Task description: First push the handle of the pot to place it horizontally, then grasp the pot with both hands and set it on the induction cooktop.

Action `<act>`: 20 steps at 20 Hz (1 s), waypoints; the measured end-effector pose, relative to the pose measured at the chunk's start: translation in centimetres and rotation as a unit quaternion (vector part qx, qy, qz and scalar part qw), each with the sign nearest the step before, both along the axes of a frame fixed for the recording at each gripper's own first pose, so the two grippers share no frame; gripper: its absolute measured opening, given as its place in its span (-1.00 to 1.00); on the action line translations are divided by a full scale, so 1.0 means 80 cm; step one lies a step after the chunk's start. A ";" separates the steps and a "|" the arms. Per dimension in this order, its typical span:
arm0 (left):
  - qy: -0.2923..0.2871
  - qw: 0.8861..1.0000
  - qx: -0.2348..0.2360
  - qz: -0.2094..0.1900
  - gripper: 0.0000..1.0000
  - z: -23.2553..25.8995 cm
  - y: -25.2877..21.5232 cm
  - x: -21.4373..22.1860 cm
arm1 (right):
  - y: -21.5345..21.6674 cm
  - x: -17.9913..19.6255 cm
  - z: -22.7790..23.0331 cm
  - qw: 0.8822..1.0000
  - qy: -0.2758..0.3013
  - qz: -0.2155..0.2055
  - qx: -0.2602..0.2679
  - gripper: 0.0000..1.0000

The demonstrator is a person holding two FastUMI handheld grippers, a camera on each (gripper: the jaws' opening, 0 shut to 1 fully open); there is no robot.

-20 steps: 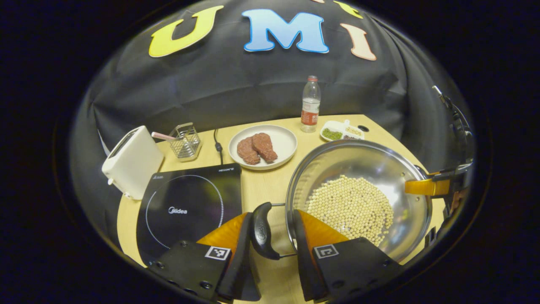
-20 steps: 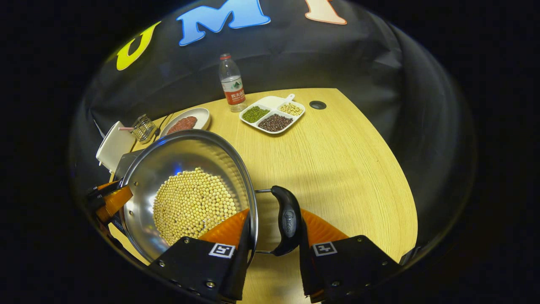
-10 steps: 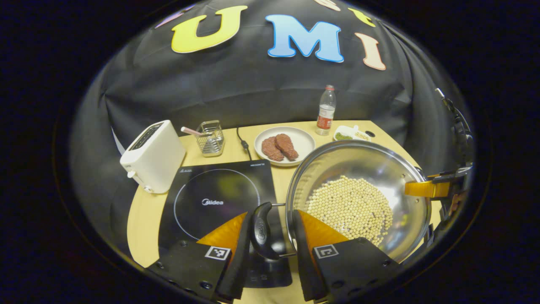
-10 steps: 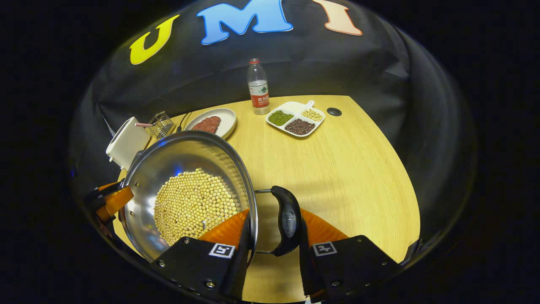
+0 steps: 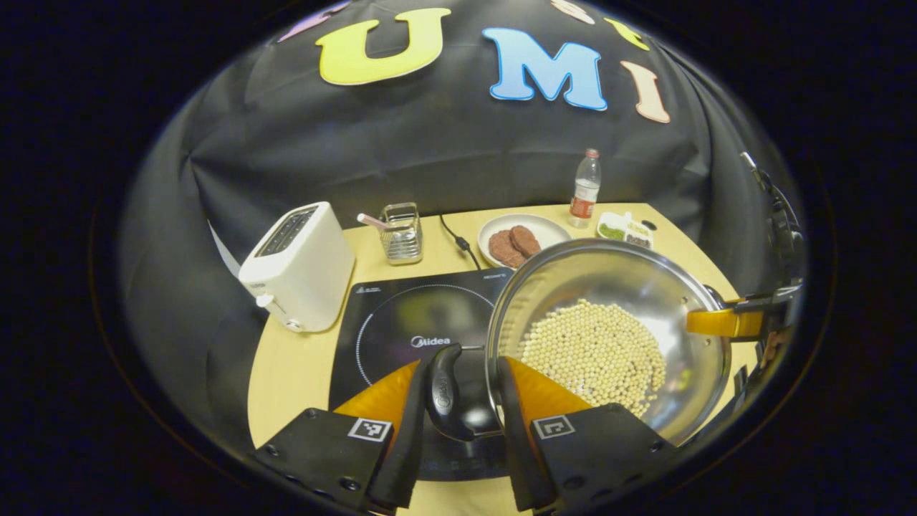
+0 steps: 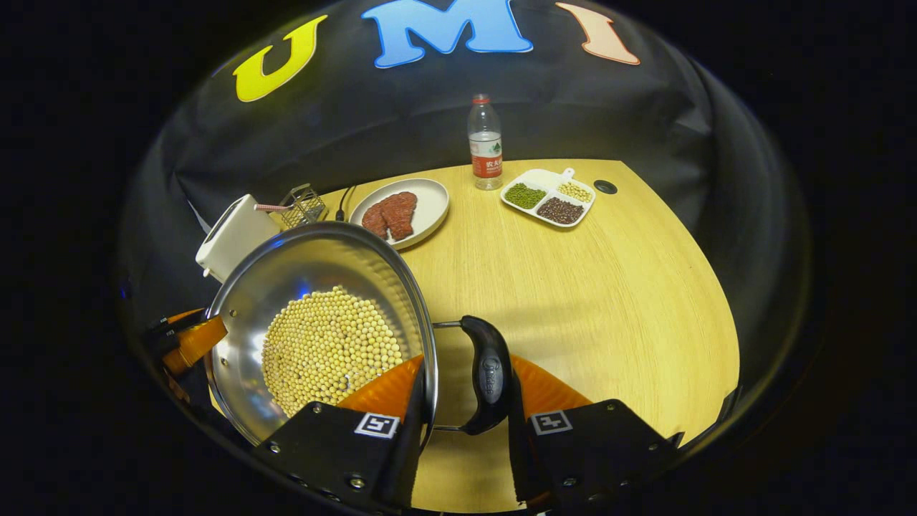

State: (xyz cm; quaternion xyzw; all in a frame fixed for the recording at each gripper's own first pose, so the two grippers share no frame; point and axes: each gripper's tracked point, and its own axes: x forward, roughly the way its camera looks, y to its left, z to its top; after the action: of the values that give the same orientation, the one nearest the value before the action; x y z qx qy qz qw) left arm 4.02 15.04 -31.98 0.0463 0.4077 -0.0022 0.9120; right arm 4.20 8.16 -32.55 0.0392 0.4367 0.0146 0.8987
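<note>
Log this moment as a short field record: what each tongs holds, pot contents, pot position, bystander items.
left tongs: shut on the pot's left handle
right tongs: shut on the pot's right handle
pot: steel, held by both handles
contents: pale round beans covering the bottom
pot position: partly over the induction cooktop; contact cannot be told
table: toaster, wire basket, plate of meat, bottle, divided dish of beans
</note>
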 end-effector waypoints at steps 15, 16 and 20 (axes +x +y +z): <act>0.011 1.000 -0.008 0.002 0.14 -0.007 0.066 -0.003 | 0.060 -0.004 -0.007 1.000 0.005 0.000 -0.011 0.04; 0.011 1.000 -0.006 0.003 0.12 -0.006 0.073 -0.003 | 0.065 -0.001 -0.007 1.000 0.005 0.001 -0.011 0.04; 0.012 1.000 0.001 0.012 0.21 -0.007 0.099 0.005 | 0.090 0.012 -0.011 1.000 0.003 0.007 -0.009 0.04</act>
State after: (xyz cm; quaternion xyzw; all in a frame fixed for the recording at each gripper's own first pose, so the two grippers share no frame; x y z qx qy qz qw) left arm 4.41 22.96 -32.55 0.0427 0.4187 0.0086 0.9071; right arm 5.16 15.32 -33.43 0.0285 0.4401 0.0166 0.8973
